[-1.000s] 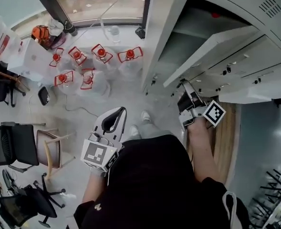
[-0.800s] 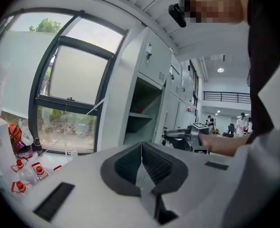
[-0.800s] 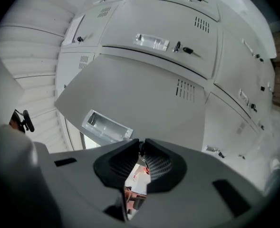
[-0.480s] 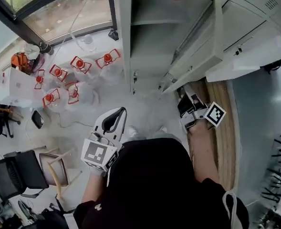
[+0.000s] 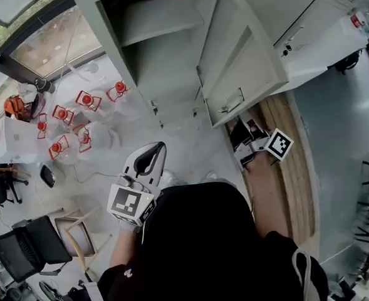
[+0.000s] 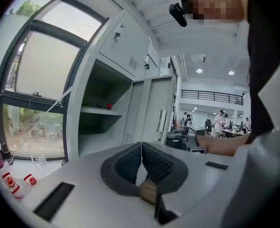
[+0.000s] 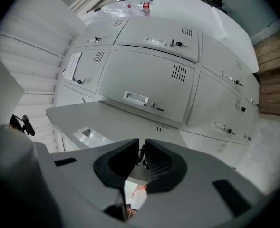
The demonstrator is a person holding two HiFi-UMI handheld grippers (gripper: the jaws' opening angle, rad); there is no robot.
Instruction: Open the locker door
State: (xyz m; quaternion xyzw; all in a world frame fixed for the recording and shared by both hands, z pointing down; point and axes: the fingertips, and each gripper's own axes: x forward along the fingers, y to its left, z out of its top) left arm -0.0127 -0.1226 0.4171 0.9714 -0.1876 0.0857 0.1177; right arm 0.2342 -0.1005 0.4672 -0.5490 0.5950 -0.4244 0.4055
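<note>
At upper centre of the head view: locker door (image 5: 240,61), standing well open, swung out from its compartment (image 5: 159,55), whose shelf (image 5: 162,24) is exposed. Handle recess (image 5: 232,101) lies near the door edge closest to the person. Right gripper (image 5: 242,130): just beside and below that edge, pointing roughly level at the locker bank. Its jaws are all but together, and nothing can be made out gripped between them. From its own camera, the right gripper (image 7: 140,158) sees the door (image 7: 97,115) as a flat slab running up and to the left of the jaw tips. Left gripper (image 5: 150,158): held near the body, well apart from the door, jaws together and empty (image 6: 140,163). Judgement: opening looks essentially done, and any further swing falls to the right gripper, the nearer one.
</note>
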